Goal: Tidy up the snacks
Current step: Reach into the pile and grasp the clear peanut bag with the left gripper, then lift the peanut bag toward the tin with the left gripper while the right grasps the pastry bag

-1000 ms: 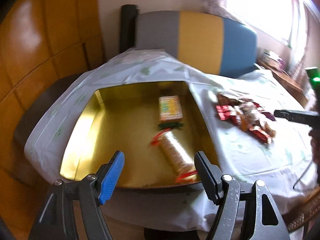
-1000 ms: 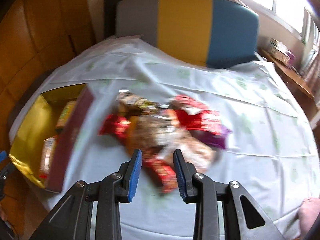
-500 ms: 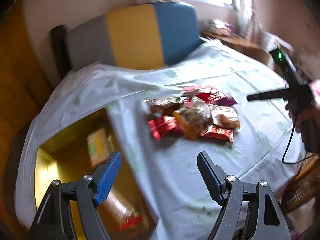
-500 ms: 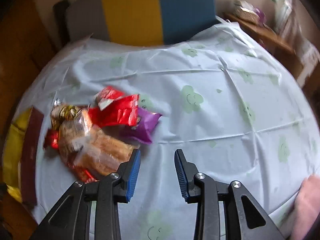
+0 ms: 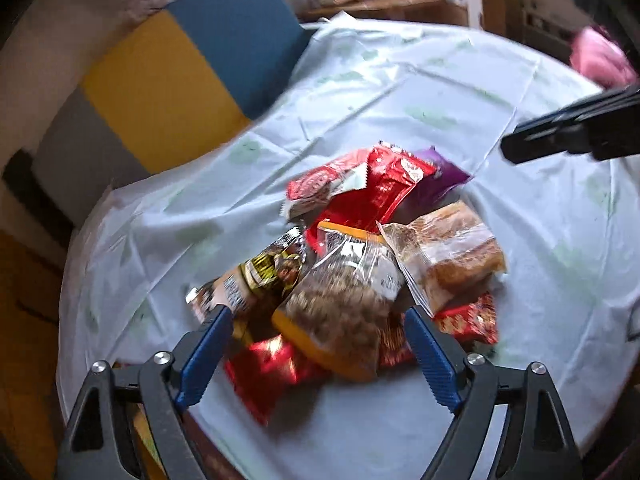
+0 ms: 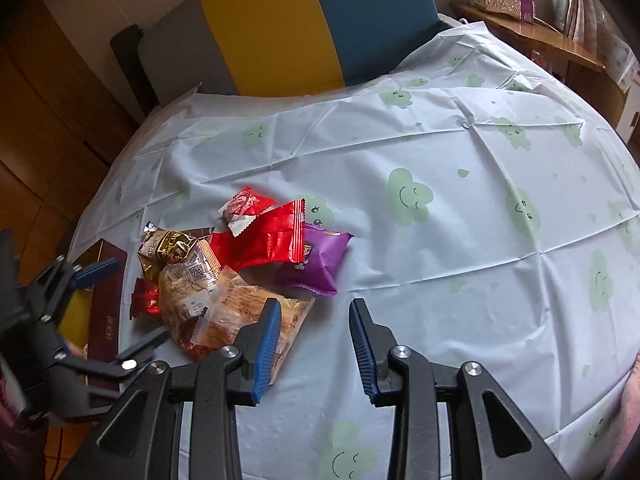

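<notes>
**Left gripper straddles the nut bag; right stands off**

My left gripper [image 5: 318, 342] is spread wide with nothing between its jaws, and the pile of snacks [image 5: 372, 256] lies dead ahead at 12 o'clock on the tablecloth [image 5: 400, 80]. Nearest is the clear bag of nuts [image 5: 346, 304], whose near end already sits between my blue fingers [image 5: 206, 354]; its long axis runs from about 6 toward 1 o'clock, roughly along my reach, so I judge a close here would pinch it across its narrow width.

My right gripper [image 6: 314, 344] is also parted and empty. From it the pile lies at 10 o'clock, and only the bread packet [image 6: 240, 312] is just beside its left finger. The left is plainly nearer. The gold-lined box [image 6: 102, 292] sits beyond the pile at 9 o'clock.
</notes>
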Available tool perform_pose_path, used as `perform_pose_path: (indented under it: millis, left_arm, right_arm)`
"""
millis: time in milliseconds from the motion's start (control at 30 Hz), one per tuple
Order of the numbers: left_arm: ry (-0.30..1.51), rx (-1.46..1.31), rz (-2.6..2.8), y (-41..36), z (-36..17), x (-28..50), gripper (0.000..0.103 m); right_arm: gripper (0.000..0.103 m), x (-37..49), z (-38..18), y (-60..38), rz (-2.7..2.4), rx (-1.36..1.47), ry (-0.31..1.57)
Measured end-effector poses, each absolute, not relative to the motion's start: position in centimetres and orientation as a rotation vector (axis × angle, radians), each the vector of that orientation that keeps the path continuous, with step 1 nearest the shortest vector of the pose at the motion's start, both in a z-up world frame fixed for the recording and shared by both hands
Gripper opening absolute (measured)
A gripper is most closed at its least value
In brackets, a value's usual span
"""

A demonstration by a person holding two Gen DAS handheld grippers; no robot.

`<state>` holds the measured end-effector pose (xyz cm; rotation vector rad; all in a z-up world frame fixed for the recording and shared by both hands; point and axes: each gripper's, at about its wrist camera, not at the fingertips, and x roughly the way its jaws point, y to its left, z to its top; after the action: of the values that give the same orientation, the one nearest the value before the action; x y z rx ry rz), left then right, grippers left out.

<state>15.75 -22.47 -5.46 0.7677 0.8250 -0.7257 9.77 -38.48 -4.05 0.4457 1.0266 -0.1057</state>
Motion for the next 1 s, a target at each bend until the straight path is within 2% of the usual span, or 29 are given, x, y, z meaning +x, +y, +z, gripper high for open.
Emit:
perform_pose_path:
  millis: [200, 233, 367, 400, 733, 1000]
  left_arm:
    - [0.811, 0.849, -0.792, -24.0, -8.0, 16.6, 0.09]
    - [0.838, 0.837, -0.804, -24.1, -8.5, 17.0, 0.087]
    - [0.888, 0.755, -0.801, -23.7, -9.1, 17.9, 0.055]
    - [0.896, 0.729, -0.804, -23.4, -8.8, 17.9, 0.054]
    - [0.839, 0.533, -0.758, -17.9, -3.9, 11.3, 0.053]
    - [0.919, 0.481, -0.707, -15.2, -6.9, 4.6, 0.053]
  right_arm:
    - [0.036, 9.8, -4.1, -39.0, -0.106, 0.47, 1.028]
    - [0.036, 9.9, -4.0, -39.0, -0.106, 0.468, 1.026]
    - [0.036, 9.9, -3.8, -38.7, -0.111, 0.444, 1.018]
    - [0.036, 9.9, -3.8, -38.6, -0.115, 0.434, 1.017]
    - [0.036, 9.9, -4.4, -37.9, -0.11, 0.379, 1.052]
    - [0.036, 10.1, -5.2, -35.5, -0.038, 0.29, 1.099]
